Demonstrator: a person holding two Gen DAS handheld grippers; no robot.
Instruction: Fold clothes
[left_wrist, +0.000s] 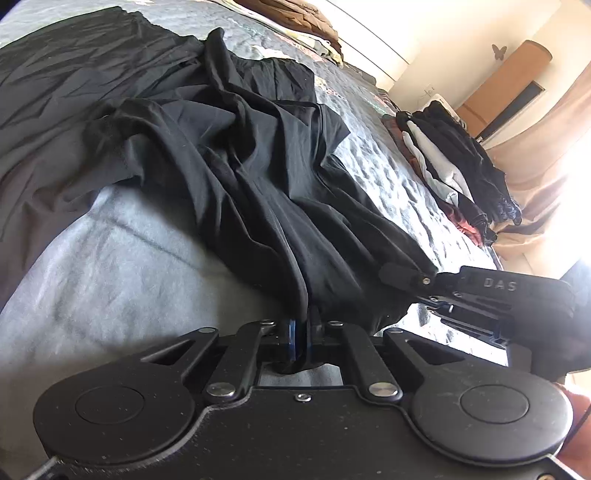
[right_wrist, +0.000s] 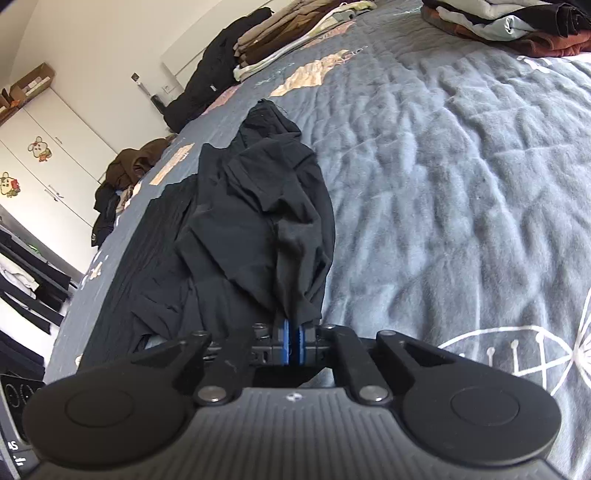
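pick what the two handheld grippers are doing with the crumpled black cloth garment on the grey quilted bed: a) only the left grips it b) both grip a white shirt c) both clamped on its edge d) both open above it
c: the left gripper and the right gripper each have their blue-padded jaws shut on an edge of the crumpled black cloth garment, which lies on the grey quilted bed.

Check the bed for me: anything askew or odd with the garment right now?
The black garment is bunched and twisted into a rope of creases, not flat. Both the left gripper and right gripper pinch its near edge. Nothing looks torn or spilled.
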